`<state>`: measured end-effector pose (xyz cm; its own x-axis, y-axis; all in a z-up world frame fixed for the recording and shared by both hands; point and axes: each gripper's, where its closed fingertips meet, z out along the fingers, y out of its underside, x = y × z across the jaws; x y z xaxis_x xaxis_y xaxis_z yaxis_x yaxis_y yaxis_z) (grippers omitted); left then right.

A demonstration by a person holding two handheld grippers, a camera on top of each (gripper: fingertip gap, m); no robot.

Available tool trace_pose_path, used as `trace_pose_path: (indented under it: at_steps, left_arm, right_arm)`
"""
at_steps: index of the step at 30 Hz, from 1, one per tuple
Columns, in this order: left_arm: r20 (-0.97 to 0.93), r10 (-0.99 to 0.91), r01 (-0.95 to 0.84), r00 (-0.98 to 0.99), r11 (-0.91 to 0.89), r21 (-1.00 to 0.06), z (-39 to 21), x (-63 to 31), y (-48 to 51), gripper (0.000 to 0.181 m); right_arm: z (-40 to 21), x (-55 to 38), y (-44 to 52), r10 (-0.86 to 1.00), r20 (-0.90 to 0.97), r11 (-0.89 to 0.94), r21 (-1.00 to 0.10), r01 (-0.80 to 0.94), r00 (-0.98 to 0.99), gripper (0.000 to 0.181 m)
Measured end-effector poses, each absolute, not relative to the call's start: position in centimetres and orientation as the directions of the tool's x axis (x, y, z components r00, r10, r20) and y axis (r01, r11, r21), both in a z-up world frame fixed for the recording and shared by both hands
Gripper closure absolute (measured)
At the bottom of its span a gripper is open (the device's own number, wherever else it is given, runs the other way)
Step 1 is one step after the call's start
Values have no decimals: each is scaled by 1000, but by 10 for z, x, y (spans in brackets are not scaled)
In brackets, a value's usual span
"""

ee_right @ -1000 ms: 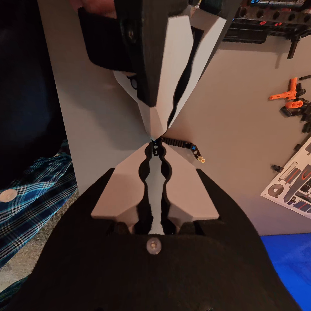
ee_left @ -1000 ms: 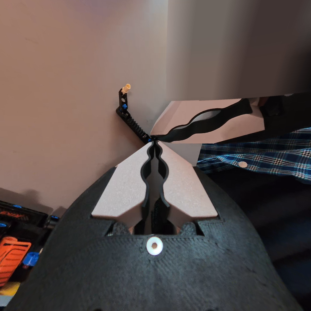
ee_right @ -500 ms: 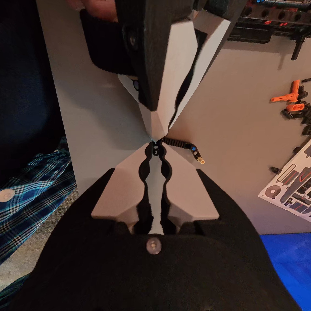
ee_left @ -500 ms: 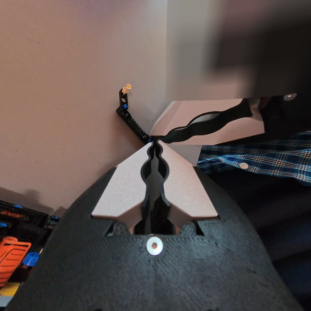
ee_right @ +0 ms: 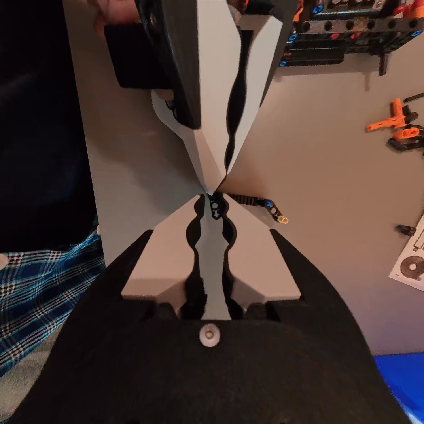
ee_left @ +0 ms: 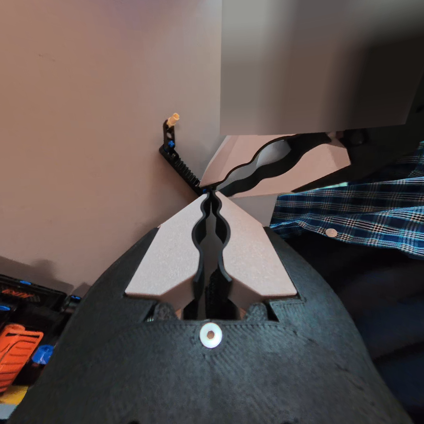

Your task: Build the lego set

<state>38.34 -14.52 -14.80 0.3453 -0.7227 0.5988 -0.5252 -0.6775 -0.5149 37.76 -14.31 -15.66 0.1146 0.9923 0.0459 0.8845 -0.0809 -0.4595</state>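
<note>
My left gripper (ee_left: 210,193) is shut on the near end of a black toothed rack (ee_left: 181,169). The rack carries an angled black beam with blue pins and a tan pin (ee_left: 173,119), held above the pale table (ee_left: 80,114). My right gripper (ee_right: 213,198) meets it tip to tip from the right. A small black link (ee_right: 215,207) with holes sits between its pads, against the right one, with a sliver of gap on the left. A blue pin seems to join the link to the rack (ee_right: 243,199). The right gripper also shows in the left wrist view (ee_left: 206,187).
A partly built black model (ee_right: 344,34) stands at the table's far side and also shows in the left wrist view (ee_left: 23,296). Loose orange and black parts (ee_right: 394,119) and a sticker sheet (ee_right: 410,268) lie to the right. A person's plaid shirt (ee_left: 344,218) is beyond the table edge. My two grippers' fingertips are within a few centimetres of each other.
The right gripper's jaws have parted slightly around the small link. Both grippers and the rack stay almost in place, tip to tip.
</note>
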Motion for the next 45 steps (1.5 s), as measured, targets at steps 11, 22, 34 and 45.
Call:
trace_pose_path:
  at_steps: [11, 22, 34, 45]
  left_arm:
    - [588, -730, -534, 347, -669, -516, -149, 385, -144, 181]
    - [575, -743, -546, 342, -656, -522, -151, 386, -145, 181]
    - [533, -768, -533, 355, -635, -560, -142, 382, -143, 181]
    - [511, -780, -511, 362, -625, -591, -134, 372, -139, 179]
  right_arm:
    - [-156, 379, -141, 990, 54, -79, -546, 834, 130, 176]
    - [-157, 380, -140, 975, 31, -150, -641, 753, 220, 176]
    - [-153, 390, -136, 956, -10, -221, -681, 698, 293, 157]
    - [-154, 398, -131, 918, 60, -248, -686, 684, 392, 172]
